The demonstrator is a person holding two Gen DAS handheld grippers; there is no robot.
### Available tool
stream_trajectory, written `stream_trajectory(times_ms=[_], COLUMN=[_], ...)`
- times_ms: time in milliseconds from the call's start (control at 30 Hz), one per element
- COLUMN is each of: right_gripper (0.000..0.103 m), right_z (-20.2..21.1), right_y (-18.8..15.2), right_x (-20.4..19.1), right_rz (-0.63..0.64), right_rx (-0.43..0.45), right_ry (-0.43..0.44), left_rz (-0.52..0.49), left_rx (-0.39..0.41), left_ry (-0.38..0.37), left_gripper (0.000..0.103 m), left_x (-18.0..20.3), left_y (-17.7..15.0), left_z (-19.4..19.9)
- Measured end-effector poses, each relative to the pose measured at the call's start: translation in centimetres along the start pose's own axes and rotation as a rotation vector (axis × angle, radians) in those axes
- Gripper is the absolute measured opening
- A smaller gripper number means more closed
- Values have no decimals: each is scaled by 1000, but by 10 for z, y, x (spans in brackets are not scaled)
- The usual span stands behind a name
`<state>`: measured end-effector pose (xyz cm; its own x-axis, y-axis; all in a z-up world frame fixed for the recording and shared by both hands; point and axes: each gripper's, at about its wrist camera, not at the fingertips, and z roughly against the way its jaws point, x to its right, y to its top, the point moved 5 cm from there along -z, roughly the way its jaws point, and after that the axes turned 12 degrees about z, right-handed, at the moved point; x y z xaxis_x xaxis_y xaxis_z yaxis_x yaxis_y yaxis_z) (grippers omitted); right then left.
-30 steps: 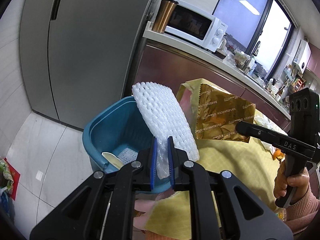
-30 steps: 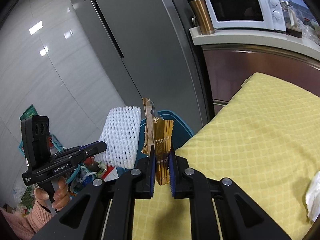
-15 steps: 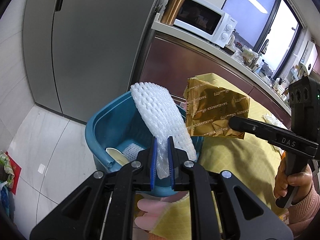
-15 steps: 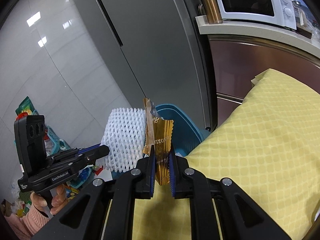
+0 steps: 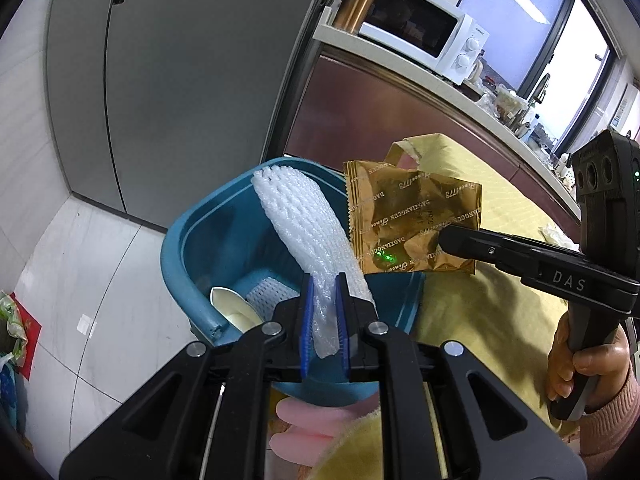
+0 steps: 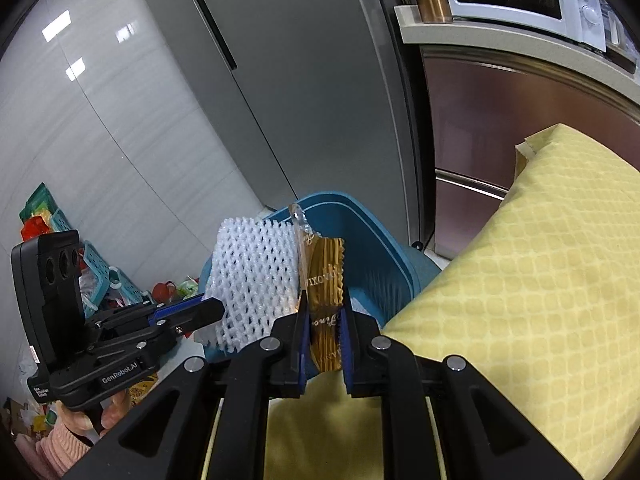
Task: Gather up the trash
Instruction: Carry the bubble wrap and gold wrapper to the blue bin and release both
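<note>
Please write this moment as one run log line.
left gripper: shut on foam net | right gripper: shut on gold wrapper | both over blue bin

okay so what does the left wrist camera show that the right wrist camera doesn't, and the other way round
Only the left wrist view looks into the blue bin, showing foam netting and a pale scrap already at its bottom, plus the window. Only the right wrist view shows the colourful clutter on the floor. Both show the white foam net in the left gripper and the gold wrapper in the right gripper.
</note>
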<state>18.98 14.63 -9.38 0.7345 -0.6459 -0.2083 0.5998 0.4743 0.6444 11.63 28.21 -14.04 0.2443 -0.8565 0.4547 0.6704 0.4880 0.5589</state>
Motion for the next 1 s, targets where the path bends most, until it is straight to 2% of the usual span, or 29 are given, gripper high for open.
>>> stream_trajectory(times_ms=[233, 367, 533, 633, 767, 1000], right_gripper=[16, 23, 23, 24, 32, 36], right_z=[-9, -8, 1, 9, 27, 72], right_y=[6, 6, 3, 0, -4, -11], right_x=[-2, -2, -1, 2, 5, 15], right_rz=[-3, -16, -20, -23, -13, -16], right_rx=[-19, -17, -1, 12, 45, 129], right_ry=[0, 5, 7, 12, 8, -9], left_rz=[26, 44, 57, 50, 17, -95], left_rx=[-30, -61, -73, -51, -4, 59], left_ry=[24, 50, 45, 34, 7, -88], left_gripper=[13, 16, 19, 20, 23, 31], left_x=[-6, -11, -11, -6, 6, 57], left_y=[1, -3, -9, -11, -9, -11], left_z=[-30, -51, -62, -57, -39, -7])
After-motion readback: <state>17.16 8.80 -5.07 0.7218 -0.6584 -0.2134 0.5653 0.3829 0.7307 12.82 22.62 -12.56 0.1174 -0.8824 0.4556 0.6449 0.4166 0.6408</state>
